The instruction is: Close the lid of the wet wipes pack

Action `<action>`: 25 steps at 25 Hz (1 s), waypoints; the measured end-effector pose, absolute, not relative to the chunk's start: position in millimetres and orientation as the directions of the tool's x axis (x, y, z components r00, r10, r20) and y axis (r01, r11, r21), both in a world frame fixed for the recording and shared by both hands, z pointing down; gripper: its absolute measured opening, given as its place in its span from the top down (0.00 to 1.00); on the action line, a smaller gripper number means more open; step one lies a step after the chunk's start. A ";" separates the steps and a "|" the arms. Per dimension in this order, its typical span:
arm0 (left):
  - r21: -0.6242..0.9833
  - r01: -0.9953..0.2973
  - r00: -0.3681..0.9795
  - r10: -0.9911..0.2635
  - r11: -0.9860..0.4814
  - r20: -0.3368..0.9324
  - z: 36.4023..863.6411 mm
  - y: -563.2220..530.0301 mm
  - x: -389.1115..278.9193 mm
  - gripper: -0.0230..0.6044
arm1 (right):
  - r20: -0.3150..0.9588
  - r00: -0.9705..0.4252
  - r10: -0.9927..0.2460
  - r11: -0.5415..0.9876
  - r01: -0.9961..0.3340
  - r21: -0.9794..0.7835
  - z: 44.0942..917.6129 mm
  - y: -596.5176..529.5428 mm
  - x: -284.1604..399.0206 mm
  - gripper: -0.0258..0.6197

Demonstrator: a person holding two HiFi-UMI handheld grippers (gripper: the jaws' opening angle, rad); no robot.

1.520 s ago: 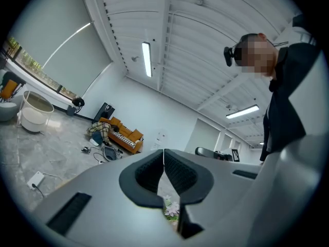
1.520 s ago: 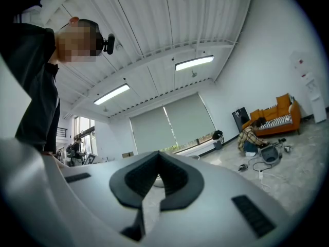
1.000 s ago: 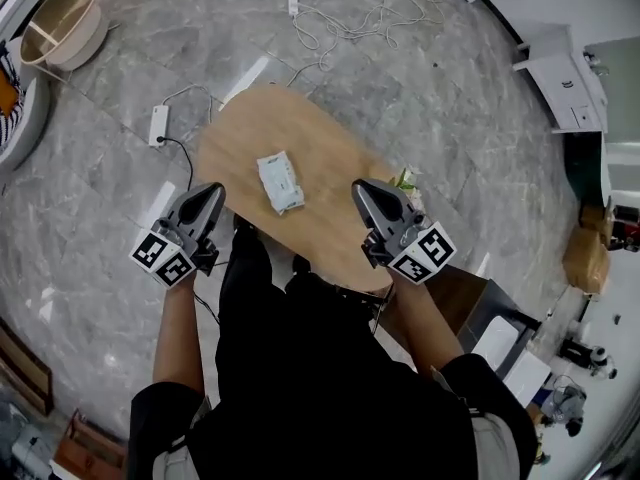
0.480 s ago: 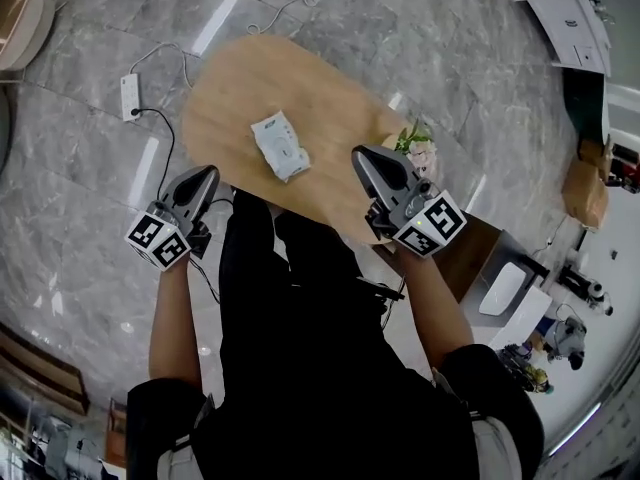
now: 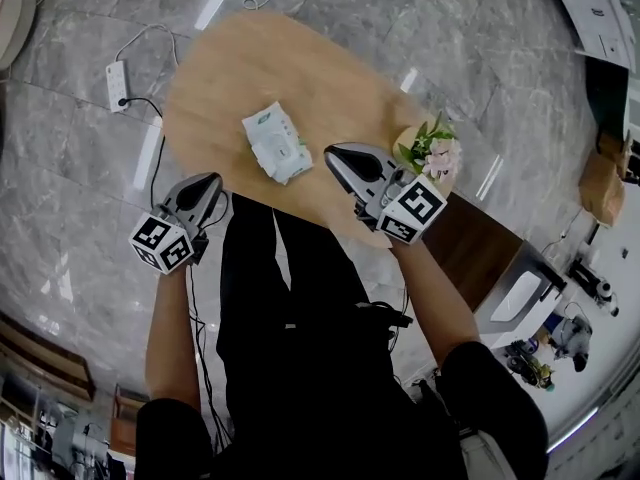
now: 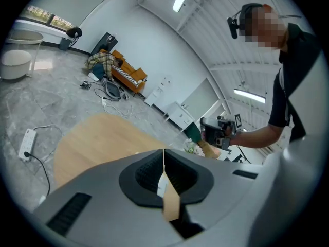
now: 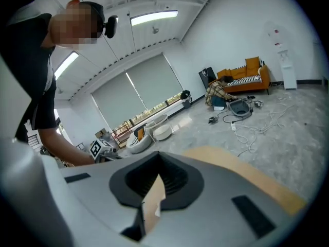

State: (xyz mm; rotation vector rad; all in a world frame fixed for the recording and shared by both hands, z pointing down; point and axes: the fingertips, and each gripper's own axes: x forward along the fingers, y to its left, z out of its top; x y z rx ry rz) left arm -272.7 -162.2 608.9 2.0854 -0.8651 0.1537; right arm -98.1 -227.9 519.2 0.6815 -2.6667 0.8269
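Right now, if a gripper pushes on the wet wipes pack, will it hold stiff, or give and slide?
The wet wipes pack looks like a soft, wrinkled film pouch, so it would probably give under pressure. Lying flat on the smooth wooden table, it should not roll, but may slide if pushed sideways.

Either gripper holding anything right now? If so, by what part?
Nothing held. The left gripper and right gripper are both shut and empty. The wipes pack lies on the table, between neither pair of jaws.
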 end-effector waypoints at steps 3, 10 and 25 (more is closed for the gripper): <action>0.661 -0.640 0.754 -0.485 -0.392 0.443 646.4 -158.0 -255.8 0.93 | 0.397 -0.860 -0.319 0.730 -0.491 -0.476 557.2 -231.0 -94.3 0.94; 0.656 -0.652 0.751 -0.445 -0.381 0.488 708.4 -159.4 -228.4 0.93 | 0.422 -0.870 -0.256 0.754 -0.452 -0.475 626.9 -240.5 -86.9 0.94; 0.627 -0.654 0.755 -0.419 -0.423 0.505 740.8 -173.5 -197.6 0.93 | 0.458 -0.863 -0.212 0.715 -0.457 -0.529 706.4 -239.8 -87.4 0.94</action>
